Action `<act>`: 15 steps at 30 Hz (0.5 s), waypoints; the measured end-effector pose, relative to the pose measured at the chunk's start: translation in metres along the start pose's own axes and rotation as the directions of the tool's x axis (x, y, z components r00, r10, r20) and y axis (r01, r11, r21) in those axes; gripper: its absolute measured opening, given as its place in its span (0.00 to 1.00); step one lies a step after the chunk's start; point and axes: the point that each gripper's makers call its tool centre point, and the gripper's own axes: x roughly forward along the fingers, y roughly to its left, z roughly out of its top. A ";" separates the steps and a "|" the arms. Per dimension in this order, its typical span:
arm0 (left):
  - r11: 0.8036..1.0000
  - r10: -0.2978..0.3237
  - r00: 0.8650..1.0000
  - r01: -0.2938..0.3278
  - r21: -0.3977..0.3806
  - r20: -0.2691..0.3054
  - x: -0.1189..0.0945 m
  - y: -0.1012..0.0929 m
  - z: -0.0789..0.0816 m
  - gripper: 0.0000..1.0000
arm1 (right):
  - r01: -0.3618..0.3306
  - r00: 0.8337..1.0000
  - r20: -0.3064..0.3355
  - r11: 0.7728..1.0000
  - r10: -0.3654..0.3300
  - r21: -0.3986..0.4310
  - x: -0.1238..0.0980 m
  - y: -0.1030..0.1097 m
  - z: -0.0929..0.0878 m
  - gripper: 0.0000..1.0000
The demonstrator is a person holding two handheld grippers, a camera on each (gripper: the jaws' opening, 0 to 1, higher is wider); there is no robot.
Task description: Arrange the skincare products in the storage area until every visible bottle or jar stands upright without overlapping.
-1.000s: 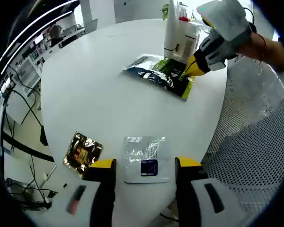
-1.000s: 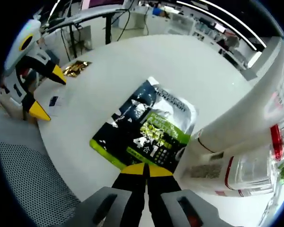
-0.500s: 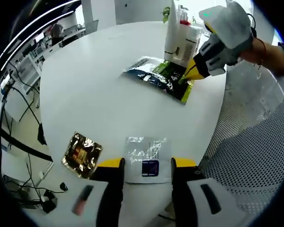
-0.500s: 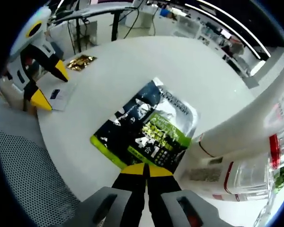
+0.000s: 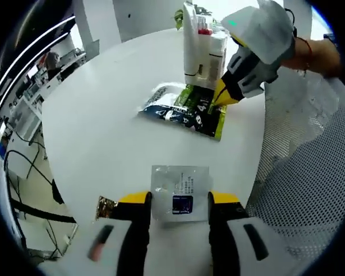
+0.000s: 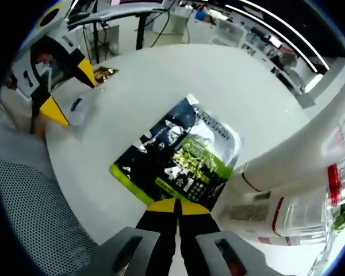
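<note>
On the table [image 5: 98, 115], right tongs [image 6: 178, 207] pinch green sachet [image 6: 181, 155].

Left gripper [image 5: 172, 198]: pale grey body with dark slot markings, two black jaws capped yellow at the tips. Right gripper [image 5: 220, 99]: white-and-grey housing, a small green light on top, yellow pointed tips. Person's hand [image 5: 317, 54] wore a thin red wristband (detail blurred).
</note>
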 end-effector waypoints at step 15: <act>0.985 -0.119 0.992 0.123 0.124 -0.042 0.028 -0.012 0.028 0.41 | 0.003 1.000 0.003 0.999 -0.003 -0.038 0.000 0.000 0.000 0.00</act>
